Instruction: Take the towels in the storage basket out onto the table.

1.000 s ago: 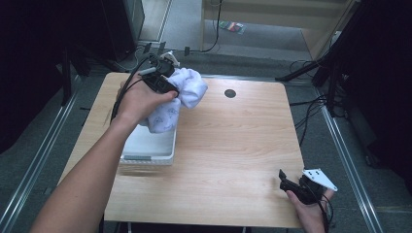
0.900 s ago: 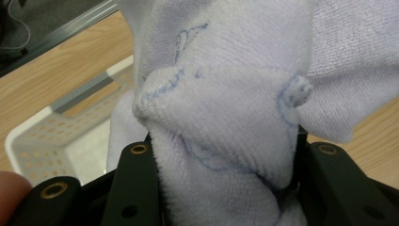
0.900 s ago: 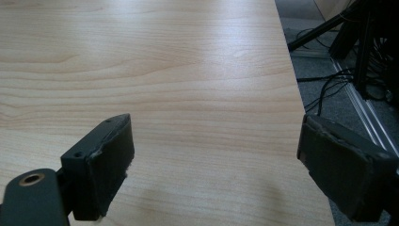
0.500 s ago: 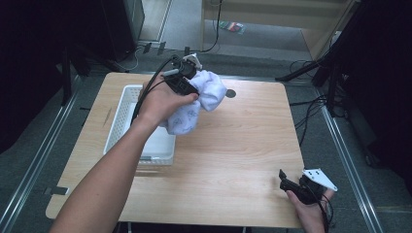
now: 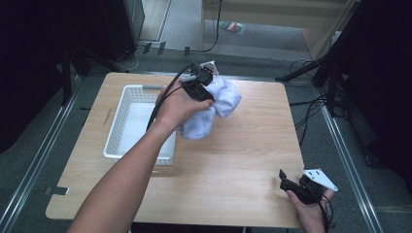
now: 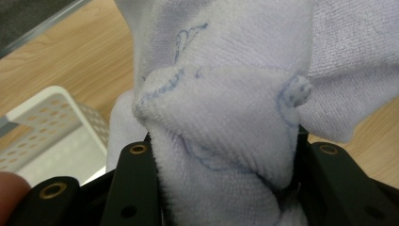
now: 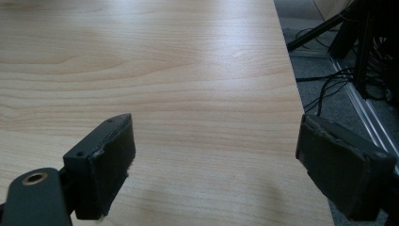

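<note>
The left gripper (image 5: 206,90) has its fingers (image 6: 136,188) clamped on a bunched white towel (image 5: 214,104), a soft terry cloth with faint blue line drawings on it. In the left gripper view the cloth bulges up thick between the two black fingers, pressed in on both sides, with folds spilling above and to either side of them. Seen from the high view, the towel hangs off the gripper in a loose bundle above the wooden worktop (image 5: 243,160), toward the far middle of it, just to the right of the white basket (image 5: 116,121) (a perforated plastic one, whose grey handle sits at its far end). The lower end of the bundle droops close to the basket's right rim; whether it touches the worktop I cannot tell. The person's left forearm reaches diagonally across the basket's near corner.

The right gripper (image 5: 296,187) sits at the near right corner of the worktop, well apart from the towel. Its fingers (image 7: 106,160) stand wide apart with nothing between them, only bare wood grain beyond
</note>
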`<action>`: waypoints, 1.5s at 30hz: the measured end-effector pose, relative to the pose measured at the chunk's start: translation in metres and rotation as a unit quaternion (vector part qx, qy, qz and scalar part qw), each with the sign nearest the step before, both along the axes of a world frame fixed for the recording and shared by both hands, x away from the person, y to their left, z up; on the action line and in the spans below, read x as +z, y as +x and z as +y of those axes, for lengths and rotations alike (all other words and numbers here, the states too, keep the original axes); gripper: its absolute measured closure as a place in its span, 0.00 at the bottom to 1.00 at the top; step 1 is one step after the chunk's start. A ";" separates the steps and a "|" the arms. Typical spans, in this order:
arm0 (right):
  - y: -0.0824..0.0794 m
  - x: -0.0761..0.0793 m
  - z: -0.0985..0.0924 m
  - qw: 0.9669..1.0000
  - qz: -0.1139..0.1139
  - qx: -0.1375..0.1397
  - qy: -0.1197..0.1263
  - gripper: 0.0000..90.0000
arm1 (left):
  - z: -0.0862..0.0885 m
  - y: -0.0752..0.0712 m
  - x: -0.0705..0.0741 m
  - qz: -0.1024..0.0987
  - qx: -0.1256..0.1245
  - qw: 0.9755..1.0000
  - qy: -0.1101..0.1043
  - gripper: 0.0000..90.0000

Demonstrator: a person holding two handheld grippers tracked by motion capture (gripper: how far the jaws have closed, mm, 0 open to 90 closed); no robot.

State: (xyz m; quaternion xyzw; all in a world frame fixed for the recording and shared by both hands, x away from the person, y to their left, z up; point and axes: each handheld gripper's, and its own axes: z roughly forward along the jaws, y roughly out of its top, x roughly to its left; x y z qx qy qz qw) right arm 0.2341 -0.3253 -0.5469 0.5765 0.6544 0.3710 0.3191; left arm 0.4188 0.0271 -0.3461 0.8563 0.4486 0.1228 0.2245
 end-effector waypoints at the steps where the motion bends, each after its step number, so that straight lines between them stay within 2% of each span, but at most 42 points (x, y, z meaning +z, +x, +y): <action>1: 0.000 0.000 0.000 1.000 0.000 0.000 0.000 0.14 | -0.002 0.001 -0.003 0.003 -0.003 1.000 -0.001 0.62; 10: 0.000 0.000 0.000 1.000 -0.002 0.000 0.000 0.14 | -0.013 0.003 -0.024 0.019 -0.005 1.000 -0.004 0.62; 19: 0.000 0.000 0.000 1.000 -0.003 0.001 0.000 0.14 | -0.027 0.005 -0.060 0.037 -0.003 0.999 -0.012 0.60; 22: 0.000 0.000 0.000 1.000 -0.002 0.000 0.001 0.14 | -0.030 0.006 -0.072 0.046 0.004 0.999 -0.021 0.59; 27: 0.000 0.000 0.000 1.000 -0.002 0.002 0.002 0.14 | -0.036 0.004 -0.088 0.049 0.007 0.999 -0.018 0.58; 29: 0.000 0.000 0.000 1.000 -0.003 0.002 0.001 0.14 | -0.038 0.004 -0.094 0.058 0.003 0.998 -0.020 0.57; 34: -0.001 0.000 -0.001 1.000 -0.003 0.002 0.002 0.14 | -0.044 0.001 -0.107 0.075 0.000 0.996 -0.038 0.53; 38: -0.001 0.000 -0.001 1.000 -0.005 0.000 0.004 0.14 | -0.047 0.000 -0.117 0.079 0.003 0.996 -0.038 0.42; 43: -0.001 0.000 -0.001 1.000 -0.005 0.000 0.004 0.14 | -0.051 -0.003 -0.117 0.078 0.015 0.997 -0.025 0.06; 44: -0.001 0.000 -0.001 1.000 -0.005 0.000 0.003 0.14 | -0.050 -0.003 -0.116 0.079 0.019 0.996 -0.030 0.00; 45: -0.001 0.000 -0.001 1.000 -0.005 0.000 0.003 0.14 | -0.049 -0.003 -0.114 0.081 0.021 0.996 -0.038 0.00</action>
